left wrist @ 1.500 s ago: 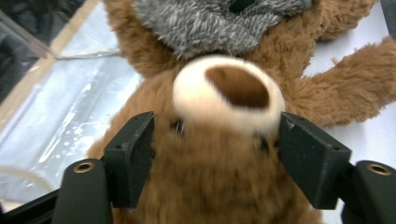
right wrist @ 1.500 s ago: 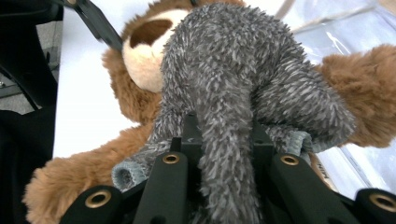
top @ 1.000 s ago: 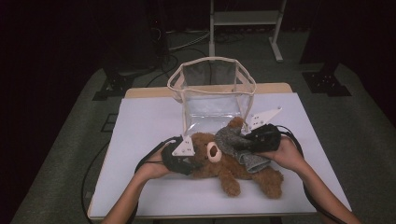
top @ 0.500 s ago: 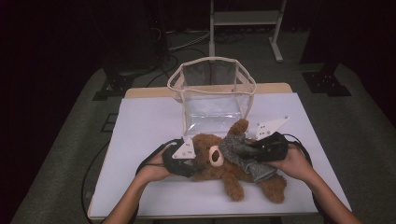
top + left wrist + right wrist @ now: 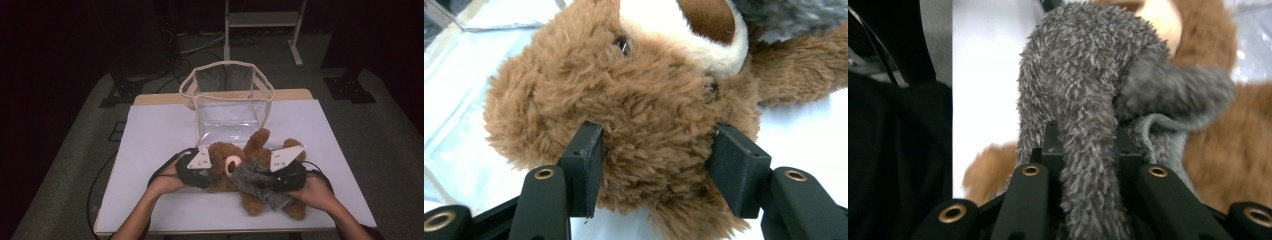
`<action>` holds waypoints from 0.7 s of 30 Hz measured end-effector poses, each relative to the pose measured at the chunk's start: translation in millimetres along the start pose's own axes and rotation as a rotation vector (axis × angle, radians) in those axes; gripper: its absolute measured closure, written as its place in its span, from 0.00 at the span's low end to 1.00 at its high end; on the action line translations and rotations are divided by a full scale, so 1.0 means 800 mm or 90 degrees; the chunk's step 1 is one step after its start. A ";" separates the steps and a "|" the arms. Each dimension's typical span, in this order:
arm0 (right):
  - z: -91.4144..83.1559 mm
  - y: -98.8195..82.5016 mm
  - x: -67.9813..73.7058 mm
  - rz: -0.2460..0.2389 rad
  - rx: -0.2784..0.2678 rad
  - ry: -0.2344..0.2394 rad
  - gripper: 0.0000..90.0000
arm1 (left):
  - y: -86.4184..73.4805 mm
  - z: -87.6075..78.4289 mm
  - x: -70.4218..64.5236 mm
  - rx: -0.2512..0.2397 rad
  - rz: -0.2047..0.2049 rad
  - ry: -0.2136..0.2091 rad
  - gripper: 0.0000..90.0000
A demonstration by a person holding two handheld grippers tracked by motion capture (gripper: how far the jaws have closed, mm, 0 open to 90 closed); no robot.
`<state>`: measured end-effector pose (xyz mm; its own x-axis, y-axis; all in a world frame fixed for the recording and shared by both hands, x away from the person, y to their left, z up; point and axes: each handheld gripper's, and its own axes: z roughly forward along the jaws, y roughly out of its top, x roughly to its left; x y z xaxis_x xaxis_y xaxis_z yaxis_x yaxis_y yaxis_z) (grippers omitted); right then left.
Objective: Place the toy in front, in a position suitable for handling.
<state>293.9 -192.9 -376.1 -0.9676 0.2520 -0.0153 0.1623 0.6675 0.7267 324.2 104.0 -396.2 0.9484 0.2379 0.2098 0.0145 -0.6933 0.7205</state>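
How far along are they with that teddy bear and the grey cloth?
Done: the bear lies on the table before the clear bag, grey cloth over its body. In hand: the left gripper clamps its head; the right gripper pinches the cloth. Left: whether the cloth goes on or off isn't clear; the bag looks empty.

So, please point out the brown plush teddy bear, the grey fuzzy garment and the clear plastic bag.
brown plush teddy bear (image 5: 634, 100), left gripper view, head.
grey fuzzy garment (image 5: 1073, 90), right gripper view, gripped fold.
clear plastic bag (image 5: 227, 112), high view, front wall.
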 end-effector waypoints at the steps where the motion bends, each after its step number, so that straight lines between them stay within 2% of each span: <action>1: -0.004 -0.005 0.003 0.002 0.006 -0.006 0.82 | 0.000 0.000 -0.001 -0.005 -0.004 -0.002 0.48; 4: -0.010 -0.013 0.003 -0.003 0.013 -0.018 0.83 | 0.003 0.000 -0.005 -0.008 -0.003 -0.015 0.50; 7: -0.014 -0.016 -0.007 0.001 0.017 -0.021 0.83 | 0.006 -0.002 -0.012 -0.007 0.009 -0.030 0.51; 11: -0.022 -0.022 -0.023 0.027 0.000 -0.022 0.83 | 0.006 0.000 -0.017 -0.014 0.008 -0.038 0.51; 14: -0.022 -0.023 -0.024 0.042 -0.013 -0.019 0.83 | 0.005 0.005 -0.013 -0.010 0.004 -0.034 0.51; 18: -0.016 -0.006 -0.012 0.023 -0.023 -0.012 0.83 | 0.005 0.007 -0.011 -0.009 -0.003 -0.028 0.51; 21: -0.003 0.008 -0.002 -0.005 -0.011 0.001 0.83 | 0.005 0.008 -0.009 -0.004 -0.005 -0.017 0.51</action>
<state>295.7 -190.5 -370.0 -0.9693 0.2449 -0.0197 0.1510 0.6570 0.7386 319.1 95.1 -398.8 0.9564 0.2248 0.1865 0.0198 -0.6871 0.7263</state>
